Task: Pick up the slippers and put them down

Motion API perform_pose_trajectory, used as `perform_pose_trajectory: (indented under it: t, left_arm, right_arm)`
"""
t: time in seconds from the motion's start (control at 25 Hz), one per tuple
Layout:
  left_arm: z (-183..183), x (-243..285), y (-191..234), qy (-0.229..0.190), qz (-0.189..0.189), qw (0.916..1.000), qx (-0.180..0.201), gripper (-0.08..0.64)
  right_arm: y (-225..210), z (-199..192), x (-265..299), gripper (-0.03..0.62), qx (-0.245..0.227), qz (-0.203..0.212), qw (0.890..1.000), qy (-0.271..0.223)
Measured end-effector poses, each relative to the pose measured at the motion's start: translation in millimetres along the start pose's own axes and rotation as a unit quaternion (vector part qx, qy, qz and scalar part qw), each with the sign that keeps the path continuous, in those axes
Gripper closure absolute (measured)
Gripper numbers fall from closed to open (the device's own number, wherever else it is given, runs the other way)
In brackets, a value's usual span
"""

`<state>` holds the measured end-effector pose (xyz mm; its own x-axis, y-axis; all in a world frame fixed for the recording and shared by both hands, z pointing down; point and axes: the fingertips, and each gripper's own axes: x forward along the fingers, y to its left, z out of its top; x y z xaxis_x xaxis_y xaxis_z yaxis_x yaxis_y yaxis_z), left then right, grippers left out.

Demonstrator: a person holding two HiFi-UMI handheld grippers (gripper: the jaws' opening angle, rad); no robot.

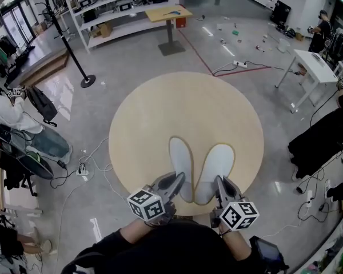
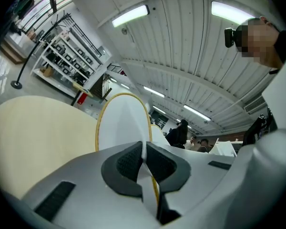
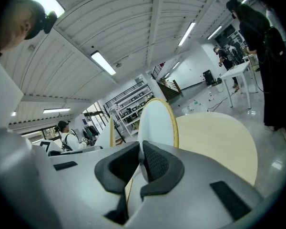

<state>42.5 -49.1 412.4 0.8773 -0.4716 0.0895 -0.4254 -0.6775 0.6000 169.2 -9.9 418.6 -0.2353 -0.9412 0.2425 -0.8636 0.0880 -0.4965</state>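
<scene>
The round, pale wooden desk point(image 1: 148, 119) fills the middle of the head view, and nothing rests on it apart from the shoes held over its near edge. The two white slippers with thin yellow rims lie side by side above that edge, toes pointing away from the person. The left slipper point(image 1: 180, 156) and the right slipper point(image 1: 214, 164) sit close together and toe in slightly.

Each slipper is gripped at its heel end. The left claw point(image 1: 170, 185) is clenched on the left slipper, and its own view shows the dark pads pinching the thin sole, with the slipper reaching forward about level. The right claw point(image 1: 222, 188) is clenched on the right slipper in the same way, tipped a little downward.

Both slippers appear to be clear of the desk top, so the pick-up looks done and the carry is under way. The step left is the putting down. That calls for lowering both hands together until the soles lie flat on the desk, then releasing both claws and drawing them back from the heels without dragging the slippers.
</scene>
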Motion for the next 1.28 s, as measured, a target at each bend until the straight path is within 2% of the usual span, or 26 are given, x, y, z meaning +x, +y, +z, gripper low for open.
perform_pose_trajectory:
  t: [0.12,0.32,0.84,1.0,1.28]
  left_arm:
    - [-1.5,0.8,0.8,0.002,-0.015,0.9999,-0.005,0.529]
    - [1.3,-3.9,4.9,-0.004,-0.050,0.9981,-0.037,0.529]
    - [-36.9,-0.8,50.2,0.055,-0.087,0.9907,-0.089,0.529]
    - [-37.3,12.1,52.6,0.063,-0.095,0.9893,-0.090,0.529]
    - [-33.2,22.6,57.3,0.064,-0.074,0.9914,-0.087,0.529]
  right_arm:
    - [-0.9,-2.3,-5.0,0.566,-0.001,-0.019,1.000,-0.002]
    - [3.0,-11.2,-8.2,0.566,-0.002,-0.047,0.999,0.004]
    - [-2.9,-57.5,1.5,0.566,0.006,-0.118,0.992,0.035]
    - [-12.1,-53.7,4.6,0.566,0.007,-0.127,0.991,0.032]
    - [-24.4,-35.3,16.1,0.566,0.011,-0.112,0.993,0.020]
